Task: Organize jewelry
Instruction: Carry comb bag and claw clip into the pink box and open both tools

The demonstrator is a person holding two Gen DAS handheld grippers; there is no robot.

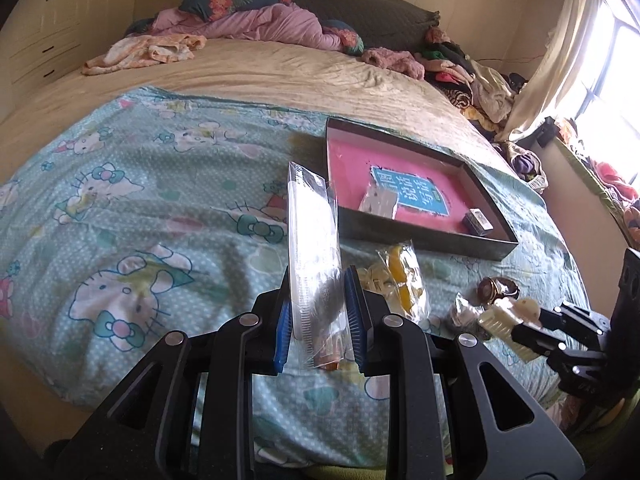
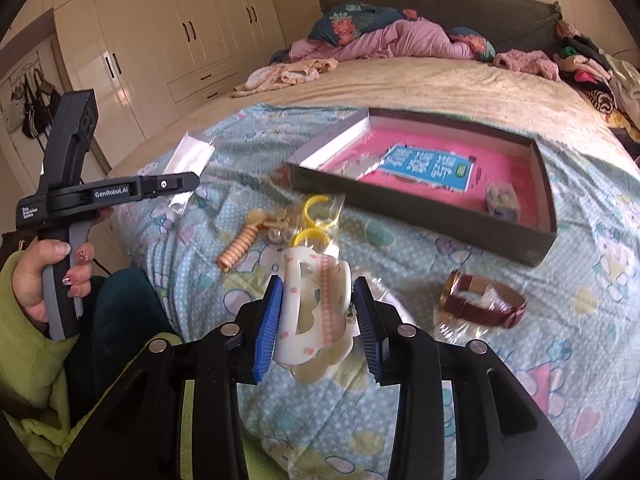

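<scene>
My left gripper (image 1: 318,316) is shut on a clear plastic packet (image 1: 314,248) and holds it upright above the bedsheet; it also shows in the right wrist view (image 2: 188,160). My right gripper (image 2: 318,320) is shut on a white flowered hair claw clip (image 2: 316,312), seen in the left wrist view too (image 1: 508,316). A dark open box with a pink floor (image 2: 536,184) lies ahead, holding a clear packet (image 1: 378,200) and a small box (image 2: 502,200). A bag of yellow rings (image 2: 316,220), a beige spiral hair tie (image 2: 240,248) and a brown-strapped watch (image 2: 480,300) lie on the sheet.
A Hello Kitty sheet (image 1: 140,208) covers the near end of a beige bed (image 1: 260,68). Clothes and pillows (image 1: 260,20) are piled at the headboard and right side. Wardrobes (image 2: 160,40) stand on the left, a curtained window (image 1: 600,80) on the right.
</scene>
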